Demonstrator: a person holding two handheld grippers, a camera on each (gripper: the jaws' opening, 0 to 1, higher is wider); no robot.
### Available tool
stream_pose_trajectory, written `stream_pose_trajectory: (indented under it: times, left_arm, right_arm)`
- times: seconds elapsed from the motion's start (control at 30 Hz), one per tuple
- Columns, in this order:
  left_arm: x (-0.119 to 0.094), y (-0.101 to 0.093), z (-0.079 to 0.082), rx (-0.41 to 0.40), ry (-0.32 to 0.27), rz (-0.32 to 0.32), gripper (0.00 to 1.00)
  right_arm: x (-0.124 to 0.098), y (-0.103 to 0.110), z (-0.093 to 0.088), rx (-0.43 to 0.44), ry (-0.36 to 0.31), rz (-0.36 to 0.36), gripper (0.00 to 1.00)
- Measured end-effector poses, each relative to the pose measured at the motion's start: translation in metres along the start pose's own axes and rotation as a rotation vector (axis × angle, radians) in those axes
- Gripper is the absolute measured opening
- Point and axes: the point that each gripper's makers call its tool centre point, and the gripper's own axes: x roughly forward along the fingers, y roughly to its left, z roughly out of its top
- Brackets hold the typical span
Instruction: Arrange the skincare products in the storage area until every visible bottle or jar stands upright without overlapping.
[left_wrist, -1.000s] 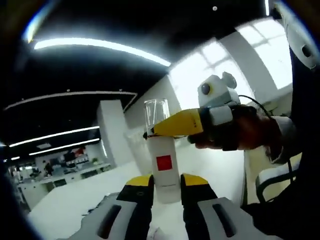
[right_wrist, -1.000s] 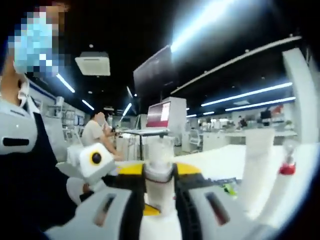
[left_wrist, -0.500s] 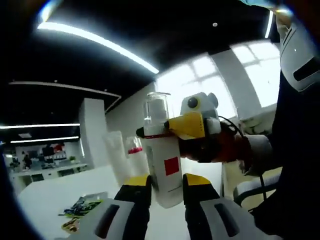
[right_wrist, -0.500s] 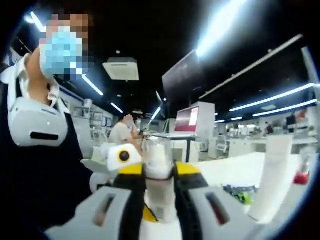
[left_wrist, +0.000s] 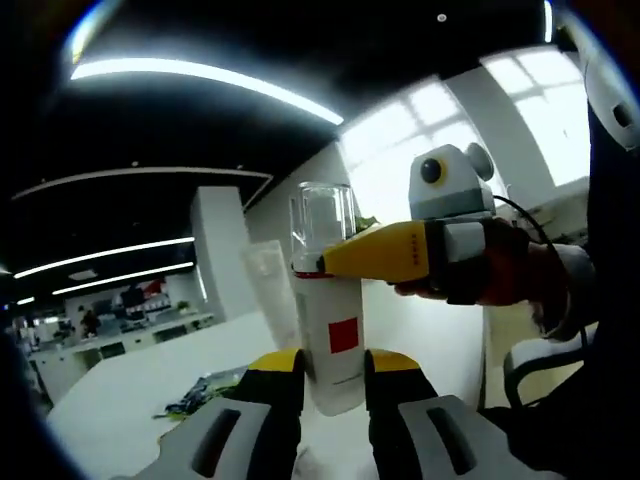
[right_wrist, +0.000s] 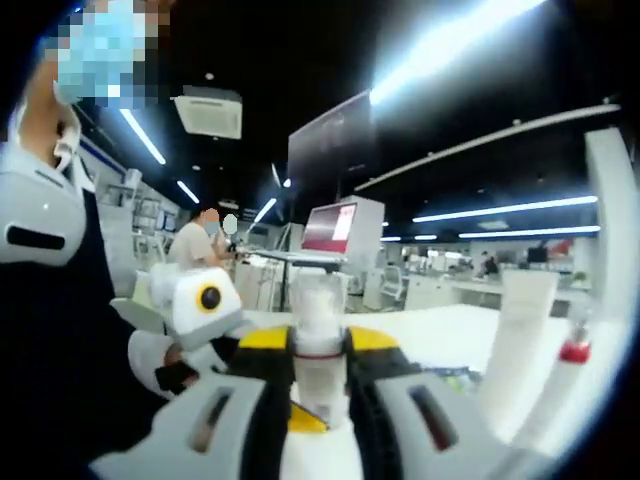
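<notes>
- Left gripper view: left gripper (left_wrist: 333, 372) with yellow-tipped jaws set close on either side of the lower body of a white bottle (left_wrist: 333, 345) with a red square label and a clear cap (left_wrist: 322, 222); bottle upright, seemingly held just above a white table (left_wrist: 130, 385).
- Same view: right gripper (left_wrist: 330, 263) reaching in from the right, tips clamped on the bottle's neck just under the cap, held by a gloved hand (left_wrist: 497, 275).
- Behind the bottle, a pale translucent tube (left_wrist: 268, 288) standing upright; colourful packets (left_wrist: 205, 392) lying on the table.
- Right gripper view: right gripper (right_wrist: 319, 352) squeezed narrowly onto the bottle's clear cap (right_wrist: 318, 310); left gripper (right_wrist: 298, 416) low behind it.
- Farther right, a white tube (right_wrist: 516, 345) and a red-collared bottle (right_wrist: 567, 385), both upright.
</notes>
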Motion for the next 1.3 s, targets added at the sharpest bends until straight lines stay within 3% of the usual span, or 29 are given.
stream_pose_trajectory:
  times: [0.37,0.53,0.7,0.87,1.0,1.13,1.3]
  left_arm:
    - [0.0,0.005,-0.002,-0.022,0.008,0.047,0.22]
    - [0.001,0.007,-0.006,-0.016,0.032,0.078,0.22]
    - [0.0,0.009,-0.009,-0.009,0.053,0.107,0.22]
    - [0.001,0.01,-0.011,0.003,0.068,0.135,0.22]
    - [0.001,0.012,-0.012,-0.005,0.075,0.159,0.22]
    - [0.0,0.014,-0.016,0.037,0.098,0.2,0.22]
    - [0.0,0.015,-0.016,0.014,0.089,0.181,0.22]
  right_arm:
    - [-0.001,-0.013,-0.006,0.123,-0.006,-0.121,0.18]
    - [0.007,-0.009,-0.011,0.047,0.011,-0.232,0.19]
    - [0.008,-0.01,-0.011,0.051,0.008,-0.307,0.19]
    - [0.008,-0.014,-0.014,0.071,0.049,-0.387,0.2]
    - [0.01,-0.015,-0.016,0.076,0.061,-0.427,0.21]
    - [0.013,-0.017,-0.021,0.074,0.081,-0.46,0.21]
    - [0.012,-0.019,-0.022,0.054,0.102,-0.436,0.21]
